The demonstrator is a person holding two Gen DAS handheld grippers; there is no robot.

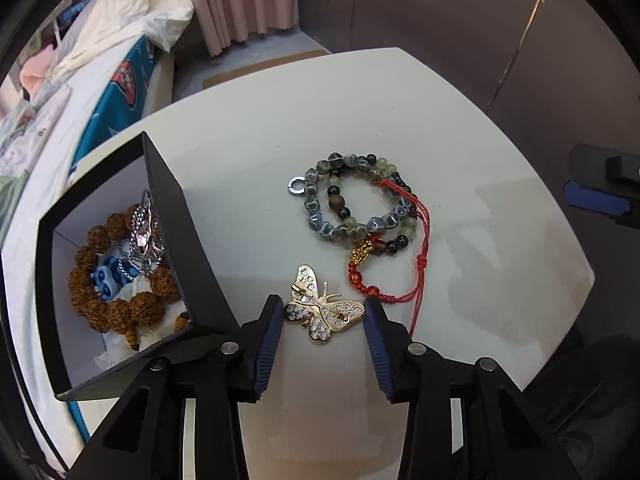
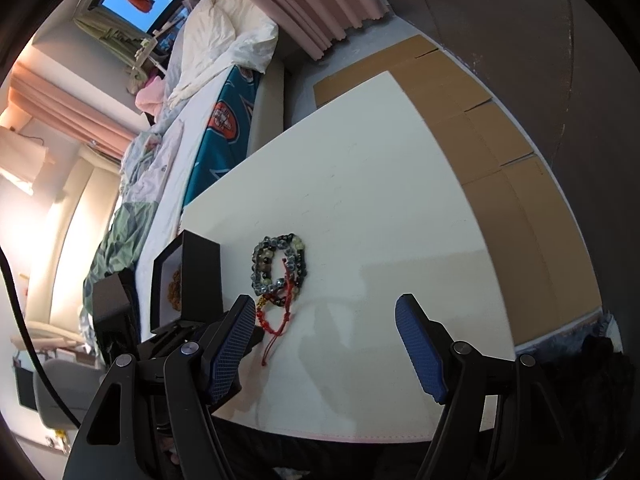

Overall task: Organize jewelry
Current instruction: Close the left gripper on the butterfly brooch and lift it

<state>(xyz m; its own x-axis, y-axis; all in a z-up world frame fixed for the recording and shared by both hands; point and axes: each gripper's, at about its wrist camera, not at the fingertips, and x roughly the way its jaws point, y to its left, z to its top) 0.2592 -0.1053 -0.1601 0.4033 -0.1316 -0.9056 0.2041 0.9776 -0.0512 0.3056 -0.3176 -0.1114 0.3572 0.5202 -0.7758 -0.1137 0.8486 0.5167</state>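
A gold butterfly brooch (image 1: pixel 323 309) lies on the white table (image 1: pixel 460 140), right between the fingertips of my open left gripper (image 1: pixel 325 312); the pads stand at its two sides. Beyond it lie beaded bracelets (image 1: pixel 352 196) tangled with a red cord bracelet (image 1: pixel 404 256). A black jewelry box (image 1: pixel 132 264) at the left holds a brown bead bracelet (image 1: pixel 120 304), a silver chain and blue pieces. My right gripper (image 2: pixel 325 316) is open and empty above the table's near part; the bracelets (image 2: pixel 280 268) and the box (image 2: pixel 188 280) lie ahead to its left.
A bed (image 2: pixel 208 92) with bedding runs along the table's far left side. Flattened cardboard (image 2: pixel 500 152) lies on the floor to the right. The right gripper's body shows at the right edge of the left wrist view (image 1: pixel 604 188).
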